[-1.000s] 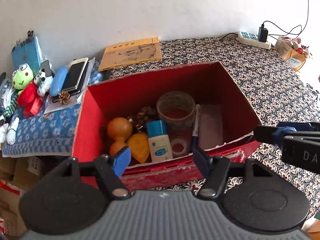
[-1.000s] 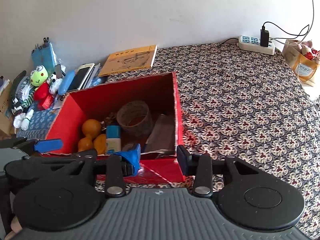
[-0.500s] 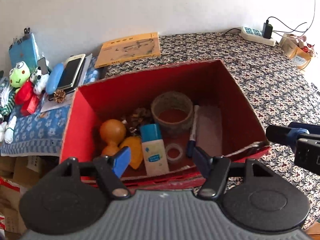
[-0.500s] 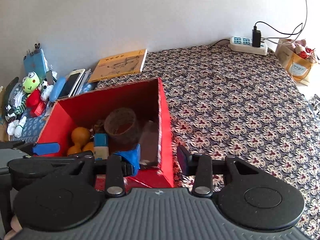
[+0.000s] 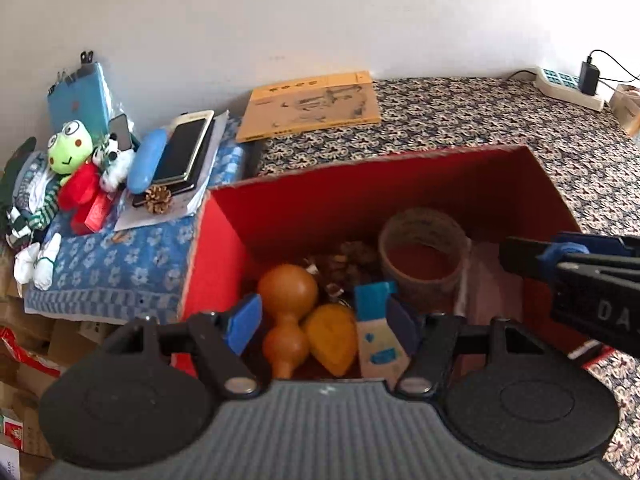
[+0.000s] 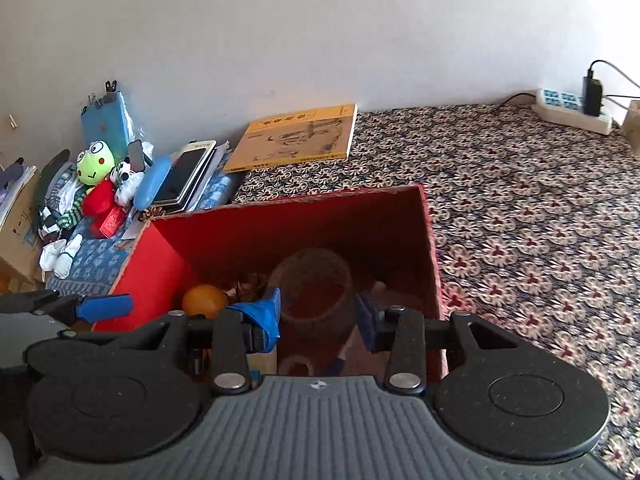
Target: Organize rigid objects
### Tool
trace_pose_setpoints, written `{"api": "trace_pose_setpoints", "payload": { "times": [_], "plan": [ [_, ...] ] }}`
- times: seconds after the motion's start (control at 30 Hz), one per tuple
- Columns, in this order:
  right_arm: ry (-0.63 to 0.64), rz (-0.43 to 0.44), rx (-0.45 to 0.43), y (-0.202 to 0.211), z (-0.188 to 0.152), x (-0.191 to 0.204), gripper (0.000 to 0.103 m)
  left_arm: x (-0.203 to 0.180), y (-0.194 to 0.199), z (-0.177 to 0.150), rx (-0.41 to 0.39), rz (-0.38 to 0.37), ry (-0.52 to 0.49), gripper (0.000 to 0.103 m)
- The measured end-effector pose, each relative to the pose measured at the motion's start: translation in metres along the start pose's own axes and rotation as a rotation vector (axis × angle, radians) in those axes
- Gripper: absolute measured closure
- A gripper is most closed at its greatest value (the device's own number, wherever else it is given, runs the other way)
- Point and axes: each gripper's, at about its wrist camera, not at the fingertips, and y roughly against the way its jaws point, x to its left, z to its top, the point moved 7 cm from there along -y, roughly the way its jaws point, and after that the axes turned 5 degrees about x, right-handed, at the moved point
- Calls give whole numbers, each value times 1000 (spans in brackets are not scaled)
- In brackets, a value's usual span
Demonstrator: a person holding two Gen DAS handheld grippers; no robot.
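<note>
A red cardboard box (image 5: 360,184) (image 6: 280,224) stands on the patterned cloth. Inside lie an orange gourd (image 5: 286,312) (image 6: 204,300), a yellow piece (image 5: 334,338), a white tube with a blue cap (image 5: 378,332), a large tape roll (image 5: 424,256) (image 6: 312,280), a small tape ring (image 6: 296,366) and some dark cones (image 5: 344,264). My left gripper (image 5: 324,324) hangs open over the box's near left part, above the gourd and the tube. My right gripper (image 6: 318,316) is open over the tape roll, nothing between its fingers. Each gripper's blue fingertip shows at the edge of the other's view.
A yellow book (image 5: 312,104) (image 6: 296,136) lies behind the box by the wall. To the left, on a blue cloth (image 5: 108,264), are phones (image 5: 184,148), a blue case, a pine cone (image 5: 158,199) and plush toys (image 5: 68,160). A power strip (image 6: 572,110) sits far right.
Both grippers have moved forward and down over the box. The box's near wall has dropped out of sight below them, and the items inside look larger.
</note>
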Motion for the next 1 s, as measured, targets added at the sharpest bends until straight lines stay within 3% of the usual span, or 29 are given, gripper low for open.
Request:
{"api": "trace_pose_setpoints", "payload": {
  "times": [0.5,1.0],
  "plan": [
    [11,-7,32,-52,6,-10,80,5,-54,13,44,-30,25,34],
    [-30,25,33,-59,8,-11,82,6,-73,19,34,-27,10,34]
  ]
}}
